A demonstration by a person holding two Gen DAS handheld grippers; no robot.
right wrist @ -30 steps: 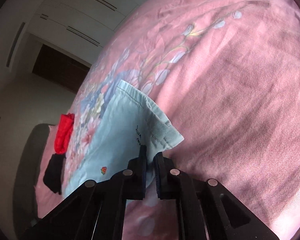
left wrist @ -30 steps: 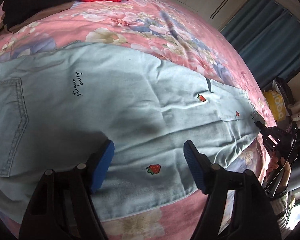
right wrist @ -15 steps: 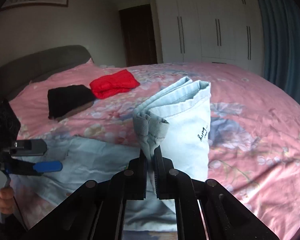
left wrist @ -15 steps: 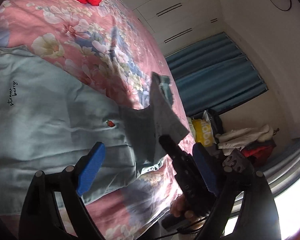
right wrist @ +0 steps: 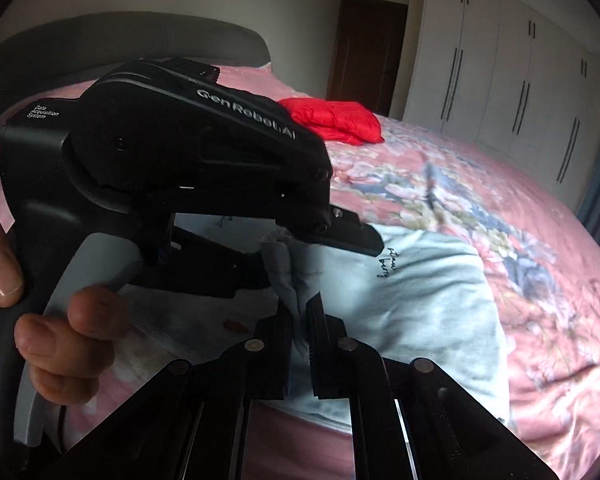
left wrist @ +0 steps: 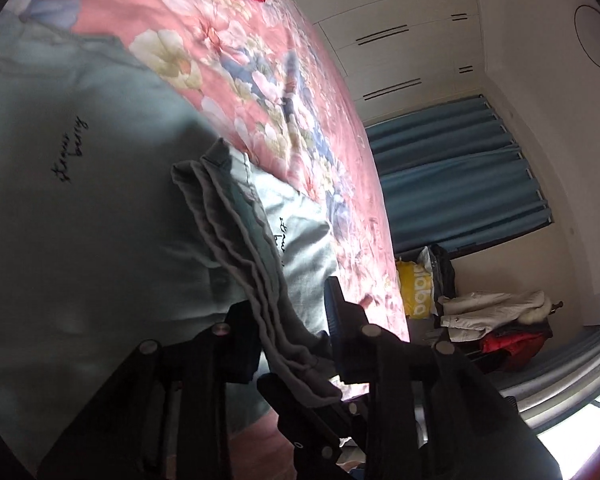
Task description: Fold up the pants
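Seemingly soft, rumpled denim pants [right wrist: 420,300].

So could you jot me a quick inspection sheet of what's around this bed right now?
Surface: pink floral bedspread.
Job's things: light blue jeans, leg hems lifted and folded over.
Clutter: red garment near the headboard; yellow bag and clothes pile beside the bed.
Grippers: right gripper shut on the hems; left gripper straddles them, grip unclear.
Cables: nothing seen.
Surroundings: white wardrobes, blue curtains, dark door.
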